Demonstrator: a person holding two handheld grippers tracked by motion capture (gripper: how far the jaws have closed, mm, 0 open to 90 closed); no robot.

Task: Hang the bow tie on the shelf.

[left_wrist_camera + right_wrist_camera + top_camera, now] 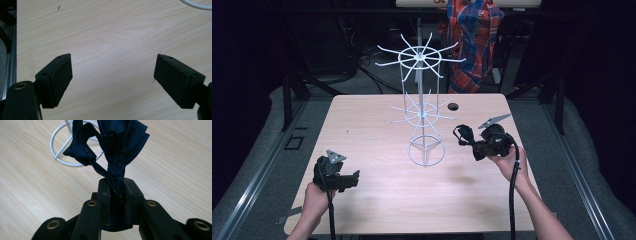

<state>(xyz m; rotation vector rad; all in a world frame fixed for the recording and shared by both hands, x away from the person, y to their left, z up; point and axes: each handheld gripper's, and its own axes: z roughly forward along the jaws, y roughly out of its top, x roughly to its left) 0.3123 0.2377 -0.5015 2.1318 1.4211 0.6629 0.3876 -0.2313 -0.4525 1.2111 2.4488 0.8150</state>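
Two grippers out over a pale wood table (377, 200). Left gripper (354, 178) down at the near left corner, held in the left hand (314, 197), jaws spread wide with nothing but bare tabletop between them in the left gripper view (112, 72). Right gripper (475, 150) a bit farther up on the right side, in the right hand (508, 161), jaws squeezed tight on a dark navy cloth (117, 142), bunched and folded, sticking out toward the rack. Looks like a strap or loop (460, 132) hanging off the cloth. Just past that, a white wire rack (424, 117) standing upright mid-table, ring base close to the cloth. Way back behind the table, a plaid shirt (472, 40) hanging.
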